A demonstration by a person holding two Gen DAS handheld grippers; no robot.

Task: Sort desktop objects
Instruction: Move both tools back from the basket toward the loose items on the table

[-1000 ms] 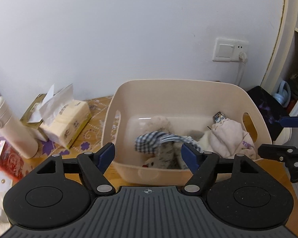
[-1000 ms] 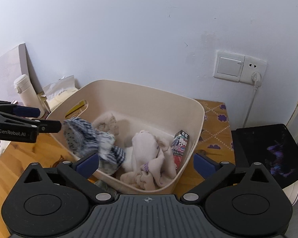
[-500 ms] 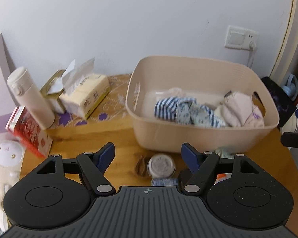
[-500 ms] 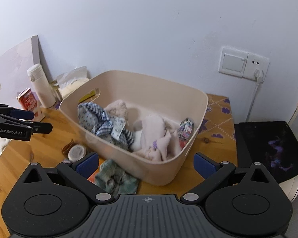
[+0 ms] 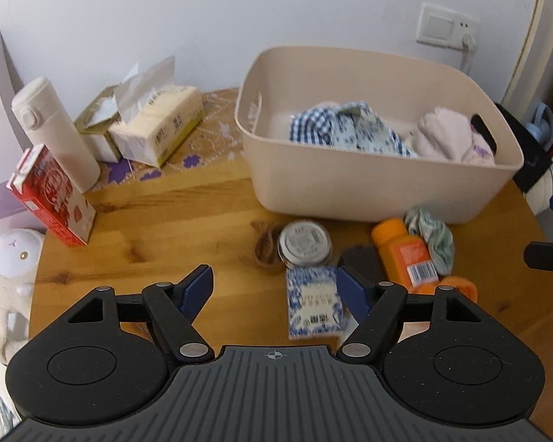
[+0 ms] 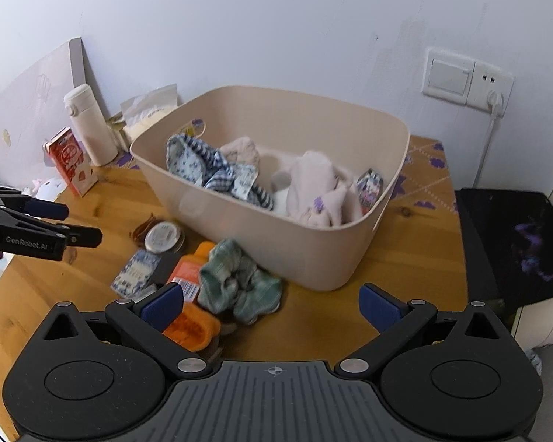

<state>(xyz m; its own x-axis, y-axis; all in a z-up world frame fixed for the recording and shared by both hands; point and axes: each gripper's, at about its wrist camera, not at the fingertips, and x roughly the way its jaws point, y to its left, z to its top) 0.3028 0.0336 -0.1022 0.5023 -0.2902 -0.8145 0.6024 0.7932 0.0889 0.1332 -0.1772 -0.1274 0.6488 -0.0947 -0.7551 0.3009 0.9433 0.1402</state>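
Observation:
A beige bin (image 5: 368, 188) (image 6: 261, 232) holds a blue checked cloth (image 5: 346, 129) (image 6: 210, 165), a pink cloth (image 5: 446, 138) (image 6: 317, 191) and a small printed packet (image 6: 368, 186). In front of it on the wooden table lie a round tin (image 5: 305, 245) (image 6: 164, 236), a blue-patterned card pack (image 5: 313, 304) (image 6: 134, 272), an orange bottle (image 5: 409, 258) (image 6: 190, 270), a green cloth (image 5: 433, 235) (image 6: 236, 281) and a brown hair tie (image 5: 265, 246). My left gripper (image 5: 274, 291) (image 6: 79, 226) is open and empty above these. My right gripper (image 6: 271, 300) is open and empty over the green cloth.
At the left stand a white flask (image 5: 53, 132), a red carton (image 5: 49, 197), tissue packs (image 5: 155, 129) and a plush toy (image 5: 13, 254). A dark pad (image 6: 512, 243) lies off the table's right side. A wall socket with a cable (image 6: 494, 99) is behind.
Both grippers have drawn back and up from the bin. The checked cloth, near the left gripper's tips a second ago, now lies in the bin. The items in front of the bin have come into view.

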